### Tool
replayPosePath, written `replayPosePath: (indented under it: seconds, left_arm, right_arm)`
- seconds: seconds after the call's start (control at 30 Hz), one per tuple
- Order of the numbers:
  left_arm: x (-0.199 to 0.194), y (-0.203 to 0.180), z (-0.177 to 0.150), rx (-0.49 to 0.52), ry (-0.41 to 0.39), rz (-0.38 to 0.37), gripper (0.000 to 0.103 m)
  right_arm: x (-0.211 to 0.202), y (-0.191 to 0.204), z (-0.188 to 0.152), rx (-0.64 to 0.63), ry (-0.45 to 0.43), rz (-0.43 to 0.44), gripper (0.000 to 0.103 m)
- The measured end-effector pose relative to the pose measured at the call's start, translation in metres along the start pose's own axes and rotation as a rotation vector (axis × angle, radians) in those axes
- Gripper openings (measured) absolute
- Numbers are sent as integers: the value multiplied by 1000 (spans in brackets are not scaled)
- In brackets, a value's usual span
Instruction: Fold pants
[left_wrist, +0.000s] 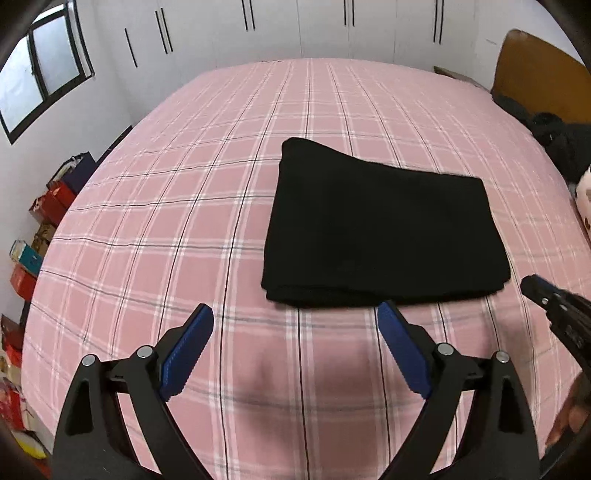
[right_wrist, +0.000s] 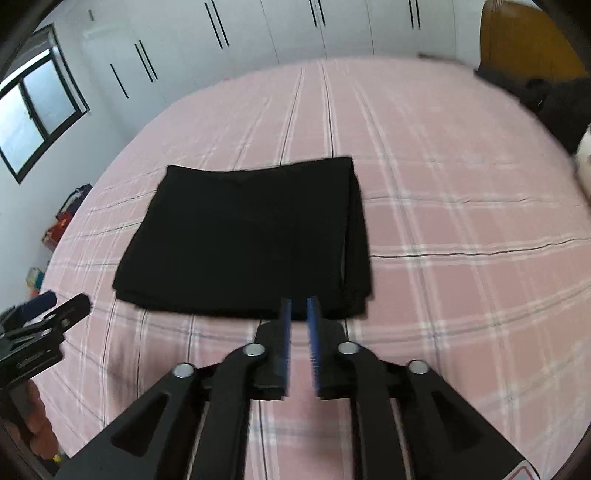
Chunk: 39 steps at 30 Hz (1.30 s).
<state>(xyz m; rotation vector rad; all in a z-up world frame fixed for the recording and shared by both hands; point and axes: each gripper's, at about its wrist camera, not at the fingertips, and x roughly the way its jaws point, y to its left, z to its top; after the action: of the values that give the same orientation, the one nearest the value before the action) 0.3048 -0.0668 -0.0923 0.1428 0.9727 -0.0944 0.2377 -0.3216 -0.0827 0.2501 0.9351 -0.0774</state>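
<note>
The black pants lie folded into a flat rectangle on the pink plaid bed; they also show in the right wrist view. My left gripper is open and empty, just short of the pants' near edge. My right gripper has its blue pads a narrow gap apart with nothing between them, just in front of the pants' near right corner. The right gripper shows at the right edge of the left wrist view, and the left gripper at the left edge of the right wrist view.
White wardrobe doors stand beyond the bed. A wooden headboard and dark clothing are at the far right. Boxes and bags sit on the floor along the left, under a window.
</note>
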Motion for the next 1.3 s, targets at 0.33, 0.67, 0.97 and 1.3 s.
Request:
replayPosePath:
  seconds: [0.33, 0.67, 0.97, 1.3]
  left_arm:
    - [-52, 0, -47, -37, -2, -10, 91]
    - [-90, -2, -106, -27, 1, 42, 91]
    - [-105, 6, -143, -66, 5, 17, 91]
    - [-104, 9, -166, -63, 26, 50, 91]
  right_arm:
    - [-55, 10, -69, 58, -55, -147, 77]
    - [-96, 18, -119, 71, -69, -179, 86]
    - [-108, 16, -148, 65, -37, -170, 86]
    - [-108, 21, -163, 55, -19, -137, 86]
